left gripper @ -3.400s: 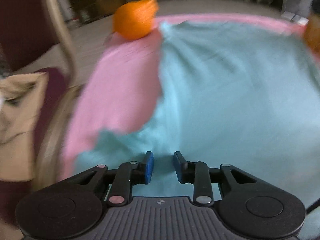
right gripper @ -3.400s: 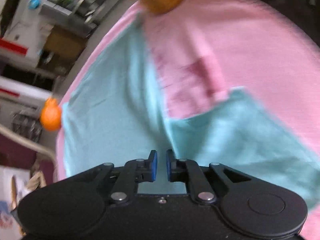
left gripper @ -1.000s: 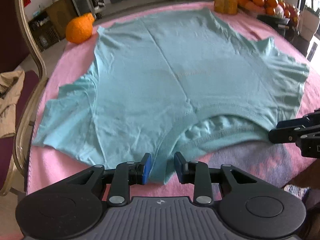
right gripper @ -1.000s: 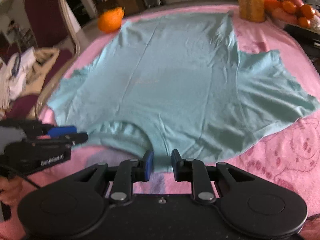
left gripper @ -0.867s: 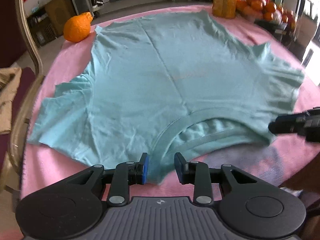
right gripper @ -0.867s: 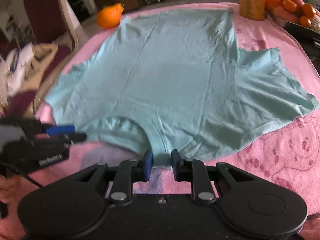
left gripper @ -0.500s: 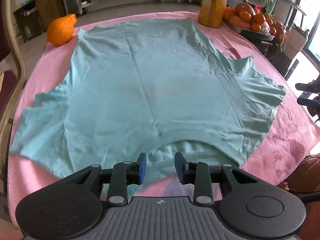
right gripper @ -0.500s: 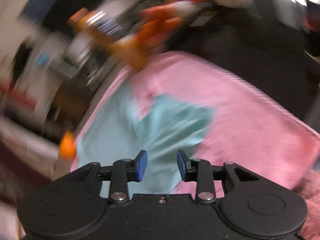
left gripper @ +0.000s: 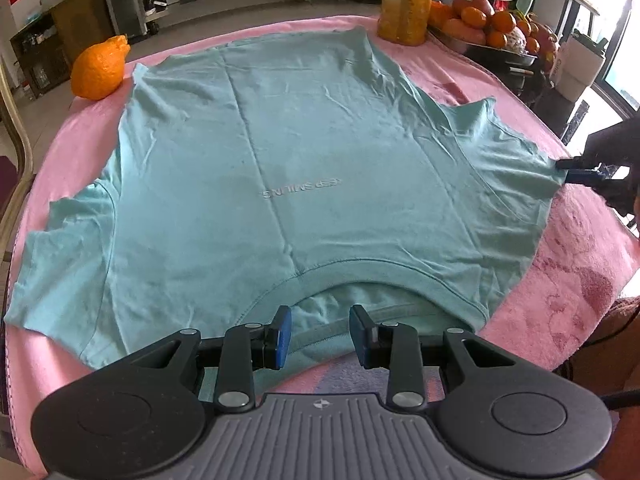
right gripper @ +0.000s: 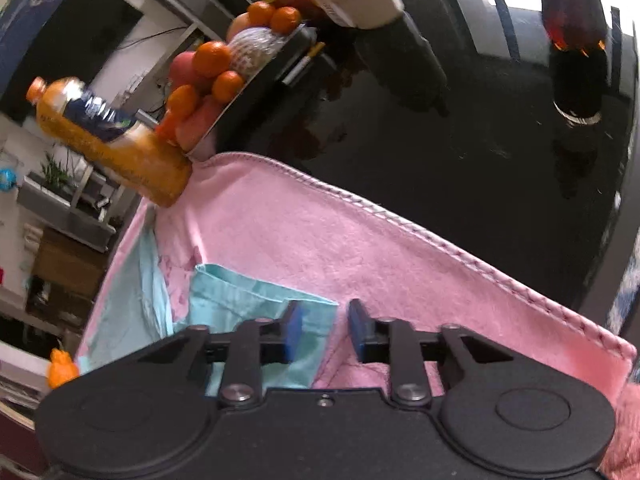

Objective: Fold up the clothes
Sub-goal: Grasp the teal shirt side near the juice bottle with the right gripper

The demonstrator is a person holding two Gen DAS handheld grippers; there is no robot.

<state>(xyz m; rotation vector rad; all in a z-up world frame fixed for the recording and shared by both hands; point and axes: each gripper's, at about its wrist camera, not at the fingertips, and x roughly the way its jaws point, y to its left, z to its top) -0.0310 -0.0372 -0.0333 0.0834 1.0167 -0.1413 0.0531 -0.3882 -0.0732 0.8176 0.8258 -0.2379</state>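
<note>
A teal T-shirt (left gripper: 304, 168) lies spread flat on a pink cloth (left gripper: 568, 264), collar towards me. My left gripper (left gripper: 318, 332) is open just above the collar (left gripper: 360, 272), holding nothing. My right gripper (right gripper: 322, 330) is open at the edge of the shirt's right sleeve (right gripper: 256, 304), its left finger over the sleeve and its right finger over the pink cloth (right gripper: 340, 240). In the left wrist view the right gripper (left gripper: 580, 170) shows at the sleeve's tip on the far right.
An orange fruit (left gripper: 100, 68) sits at the far left corner of the cloth. A juice bottle (left gripper: 404, 4) and a fruit tray (left gripper: 492, 28) stand at the far right. A chair (left gripper: 14, 140) is at the left. Dark glossy tabletop (right gripper: 480, 120) lies beyond the cloth.
Both grippers let go of the collar and opened. My right gripper swung away to the right sleeve. My left gripper drew back slightly and centred on the collar.
</note>
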